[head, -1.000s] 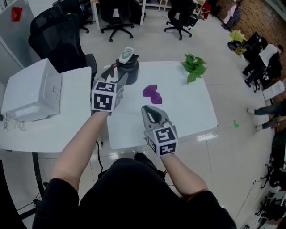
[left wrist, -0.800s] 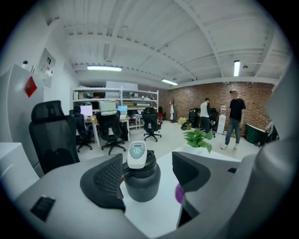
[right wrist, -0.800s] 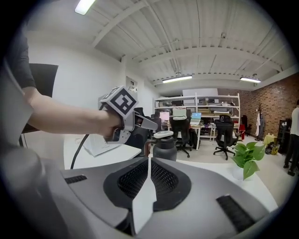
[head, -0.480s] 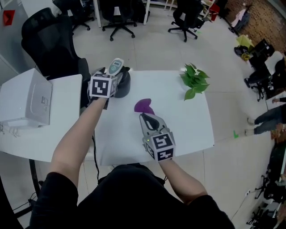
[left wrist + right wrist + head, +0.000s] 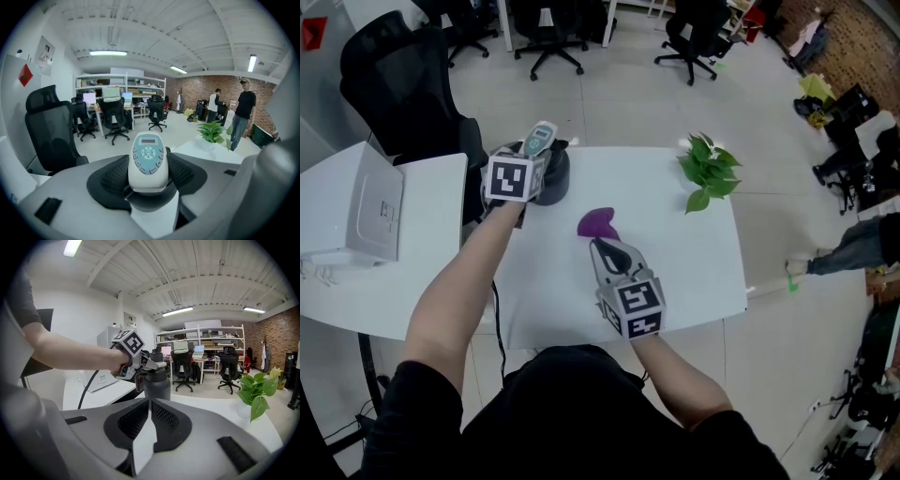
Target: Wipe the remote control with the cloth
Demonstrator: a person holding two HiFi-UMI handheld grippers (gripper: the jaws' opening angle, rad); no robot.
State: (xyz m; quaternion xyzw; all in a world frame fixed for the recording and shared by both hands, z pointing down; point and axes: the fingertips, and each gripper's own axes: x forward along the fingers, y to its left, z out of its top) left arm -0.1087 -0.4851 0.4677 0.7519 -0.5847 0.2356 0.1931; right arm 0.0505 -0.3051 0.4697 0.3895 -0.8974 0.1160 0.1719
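Fingers [image 5: 110, 178] of left gripper [image 5: 538, 156], just closed, on white remote control [image 5: 148, 161] (pale-blue keypad)

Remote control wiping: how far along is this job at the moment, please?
Done: no wiping shows yet. In hand: the left gripper has just been closing its jaws, and its pads grip the remote control between them. The right gripper is shut and empty, just short of the purple cloth, which lies loose on the white table. Left: pick up the cloth, then wipe the remote.
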